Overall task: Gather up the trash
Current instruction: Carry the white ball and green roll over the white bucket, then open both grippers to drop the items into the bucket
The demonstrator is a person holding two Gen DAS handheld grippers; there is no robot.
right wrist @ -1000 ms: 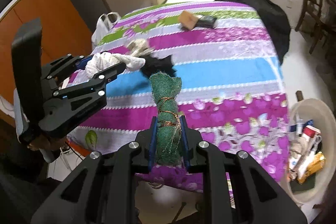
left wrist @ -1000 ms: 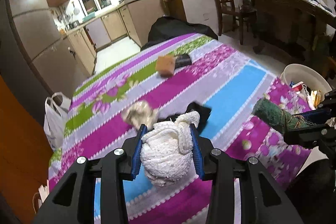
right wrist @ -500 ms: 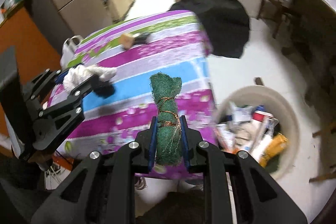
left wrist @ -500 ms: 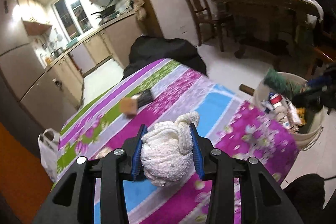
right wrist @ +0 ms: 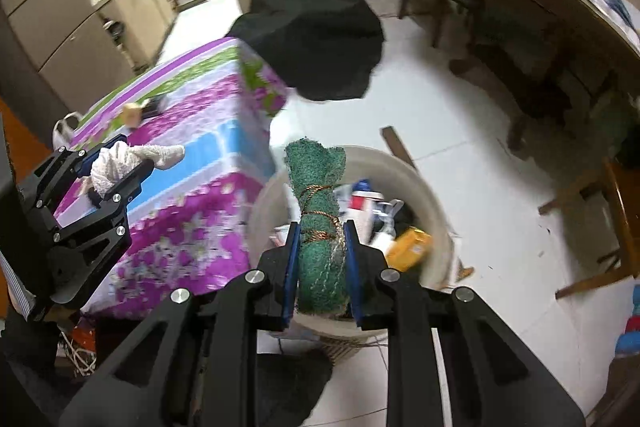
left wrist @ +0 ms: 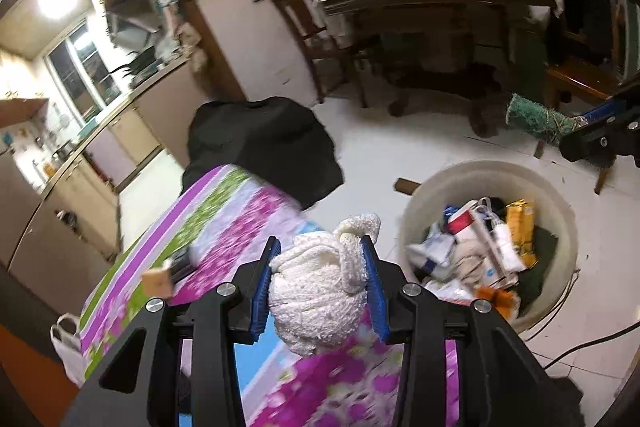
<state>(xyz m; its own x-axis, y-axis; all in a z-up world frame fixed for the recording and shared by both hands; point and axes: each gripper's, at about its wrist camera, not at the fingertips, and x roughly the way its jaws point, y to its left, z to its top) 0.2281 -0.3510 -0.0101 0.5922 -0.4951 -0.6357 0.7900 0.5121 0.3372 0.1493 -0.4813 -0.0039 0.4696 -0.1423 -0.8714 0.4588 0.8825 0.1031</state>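
My left gripper [left wrist: 318, 267] is shut on a white knotted rag [left wrist: 320, 287] and holds it over the table's right end, left of the bin. It also shows in the right wrist view [right wrist: 120, 163]. My right gripper [right wrist: 320, 251] is shut on a green rolled scrubber cloth [right wrist: 318, 211] tied with string, held above the near rim of the round beige trash bin [right wrist: 434, 203]. The bin [left wrist: 420, 199] stands on the floor and holds several packets and wrappers. The green roll also shows in the left wrist view [left wrist: 532, 115].
The table with the purple, blue and green flowered cloth [right wrist: 192, 115] carries a small tan block [left wrist: 157, 281] beside a dark object. A black cloth heap [right wrist: 316, 31] covers something past the table. A wooden dining table [left wrist: 440, 7] and chairs stand across the white tiled floor.
Both grippers have swung right, off the table toward the bin, each still gripping its load. The right gripper now hangs over the bin's near rim.
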